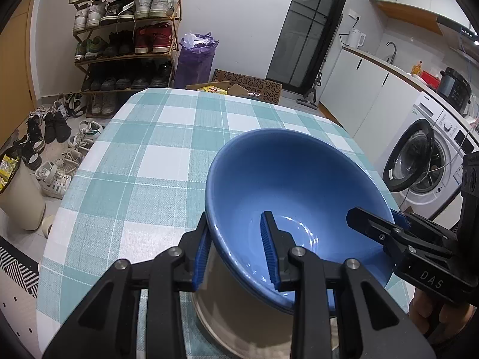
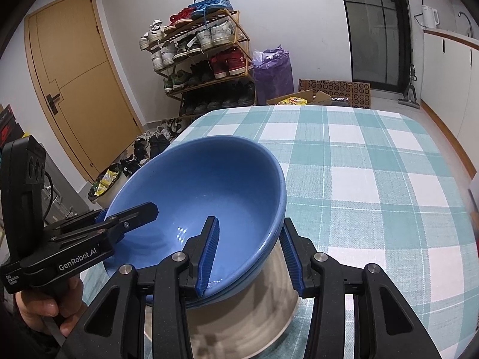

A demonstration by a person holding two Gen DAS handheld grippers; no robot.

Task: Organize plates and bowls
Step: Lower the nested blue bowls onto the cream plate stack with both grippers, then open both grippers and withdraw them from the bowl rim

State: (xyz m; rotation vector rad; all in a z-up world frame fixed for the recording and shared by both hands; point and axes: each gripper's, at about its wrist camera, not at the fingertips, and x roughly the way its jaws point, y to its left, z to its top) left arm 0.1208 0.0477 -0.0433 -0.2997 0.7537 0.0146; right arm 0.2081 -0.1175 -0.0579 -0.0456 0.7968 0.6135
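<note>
in the left wrist view, our left gripper (image 1: 236, 251) is clamped on the near-left rim of the blue bowl (image 1: 299, 197), one pad outside the wall and the other inside. the bowl is tilted and sits above a pale, metallic-looking round vessel (image 1: 239, 314) on the checked surface (image 1: 143, 155); whether it rests on that vessel or hangs just clear we cannot tell. a second blue rim line shows just under the first, so this may be nested bowls. at the right edge the right gripper (image 1: 377, 224) reaches over the opposite rim, held by a hand (image 1: 425, 314). in the right wrist view, our right gripper (image 2: 251, 254) straddles the near-right rim of the same bowl, the inner pad against the glazed inside and the outer pad close to the outer wall, so we read it as closed on the rim, though contact of the outer pad is hard to confirm. the left gripper appears here at the left, biting the far rim. the bowl looks like glazed ceramic: stiff, fairly heavy, slick and breakable. we judge the rim to be the sensible place to hold, with the pads set well down the wall, and a grip on both sides should keep it from tipping or sliding.
</note>
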